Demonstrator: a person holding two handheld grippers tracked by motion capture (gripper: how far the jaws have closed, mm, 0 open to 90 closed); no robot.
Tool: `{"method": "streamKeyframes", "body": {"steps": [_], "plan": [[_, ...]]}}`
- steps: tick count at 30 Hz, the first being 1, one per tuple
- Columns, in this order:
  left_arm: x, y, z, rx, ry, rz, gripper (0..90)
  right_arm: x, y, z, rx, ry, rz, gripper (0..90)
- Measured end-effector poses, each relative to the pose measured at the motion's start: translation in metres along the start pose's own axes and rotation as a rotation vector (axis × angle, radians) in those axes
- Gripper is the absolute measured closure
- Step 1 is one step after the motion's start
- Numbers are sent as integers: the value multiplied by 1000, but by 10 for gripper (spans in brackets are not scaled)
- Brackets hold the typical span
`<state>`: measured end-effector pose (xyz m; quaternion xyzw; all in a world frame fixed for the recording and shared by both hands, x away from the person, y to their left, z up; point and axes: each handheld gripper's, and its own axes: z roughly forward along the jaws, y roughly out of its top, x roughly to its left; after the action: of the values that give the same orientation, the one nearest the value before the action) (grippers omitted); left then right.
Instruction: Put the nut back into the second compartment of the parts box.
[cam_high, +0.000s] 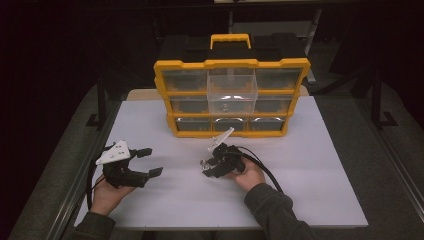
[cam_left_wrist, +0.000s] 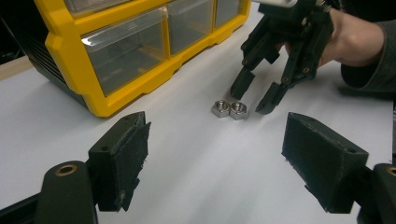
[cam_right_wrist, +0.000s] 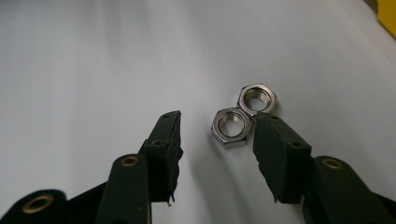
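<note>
Two steel hex nuts (cam_right_wrist: 230, 127) (cam_right_wrist: 257, 99) lie flat and touching on the white table (cam_high: 310, 165); they also show in the left gripper view (cam_left_wrist: 221, 108) (cam_left_wrist: 238, 110). My right gripper (cam_right_wrist: 217, 119) points down at them with its jaws apart. The nearer nut sits between the tips, close to the right-hand jaw, and no pad presses on it. In the high view this gripper (cam_high: 207, 167) is at the table's middle front. My left gripper (cam_high: 152, 161) rests at the front left, open and holding nothing. Its own view (cam_left_wrist: 215, 123) looks across at the nuts and the right gripper (cam_left_wrist: 253, 98).
A yellow parts organizer (cam_high: 230, 64) with clear drawers stands at the back of the table. Its middle drawer (cam_high: 232, 92) is pulled out toward me. In the left gripper view the organizer (cam_left_wrist: 70, 56) is at the upper left. Dark floor surrounds the table.
</note>
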<state>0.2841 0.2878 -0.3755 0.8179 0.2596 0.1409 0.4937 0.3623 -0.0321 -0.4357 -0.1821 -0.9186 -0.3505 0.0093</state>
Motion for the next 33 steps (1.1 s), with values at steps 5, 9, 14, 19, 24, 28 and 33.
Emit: {"method": "streamKeyframes", "body": {"steps": [5,9,14,19,24,28,33], "plan": [[1,0,-1,0,0,4,223,0,0,8,0,8,-2,544],[0,0,-1,-4,0,-1,222,4,3,12,16,1,-24,557],[0,0,0,-3,-1,2,222,8,6,14,28,-31,-63,612],[0,0,0,-3,1,0,221,8,7,15,25,-52,-93,680],[0,0,-1,-2,1,3,221,4,6,13,29,-19,-46,689],[1,0,-1,-2,0,5,219,4,5,7,13,16,-30,689],[0,0,0,-2,-1,3,218,9,5,-3,2,11,-45,689]]}}
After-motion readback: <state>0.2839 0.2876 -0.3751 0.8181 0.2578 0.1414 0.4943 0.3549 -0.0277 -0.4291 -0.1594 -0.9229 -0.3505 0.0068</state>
